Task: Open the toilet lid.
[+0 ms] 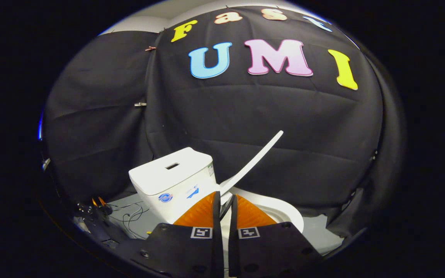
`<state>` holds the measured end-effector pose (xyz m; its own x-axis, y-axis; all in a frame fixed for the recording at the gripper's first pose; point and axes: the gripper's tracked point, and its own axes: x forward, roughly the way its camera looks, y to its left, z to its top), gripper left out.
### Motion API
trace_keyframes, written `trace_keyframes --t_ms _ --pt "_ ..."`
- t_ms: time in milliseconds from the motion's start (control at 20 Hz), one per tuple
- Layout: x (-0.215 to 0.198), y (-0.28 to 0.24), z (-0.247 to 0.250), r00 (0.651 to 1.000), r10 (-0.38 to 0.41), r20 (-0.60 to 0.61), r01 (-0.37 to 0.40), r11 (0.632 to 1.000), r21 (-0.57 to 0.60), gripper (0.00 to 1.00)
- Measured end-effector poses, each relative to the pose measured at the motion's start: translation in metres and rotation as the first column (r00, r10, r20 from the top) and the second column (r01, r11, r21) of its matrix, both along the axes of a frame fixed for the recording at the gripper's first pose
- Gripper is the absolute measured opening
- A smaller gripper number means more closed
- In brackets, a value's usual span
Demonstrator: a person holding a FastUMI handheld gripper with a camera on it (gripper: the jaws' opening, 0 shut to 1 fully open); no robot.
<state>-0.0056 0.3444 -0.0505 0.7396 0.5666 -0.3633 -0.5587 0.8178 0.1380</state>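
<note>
Against the black cloth wall, the toilet lid [257, 156] slants up rightward, jaws nearly together.

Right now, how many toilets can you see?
1. The toilet sits just beyond the gripper, whose fingers are nearly closed; its lid is tilted up beside the tank.

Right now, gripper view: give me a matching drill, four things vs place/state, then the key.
1. toilet lid
2. tank
3. gripper
4. cables

A. on the floor beside the tank
B. raised, tilted, seen edge-on
C. fingers nearly closed around the lid's lower edge
D. slot in its flat top

Pairs: 1-B, 2-D, 3-C, 4-A
</note>
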Motion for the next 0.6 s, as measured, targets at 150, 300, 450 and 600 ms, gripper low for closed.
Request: trace_keyframes --t_ms 150,300,450,600 --pt "-0.001 0.034 0.019 0.999 0.039 0.016 -0.039 0.999 0.020 0.10" --pt "0.000 0.069 0.036 0.995 0.086 0.055 -0.088 0.996 0.027 0.10" --pt "-0.004 0.106 0.047 0.988 0.147 0.050 -0.150 0.987 0.053 0.10" --pt "-0.006 0.139 0.055 0.976 0.217 0.025 -0.218 0.974 0.068 0.10"
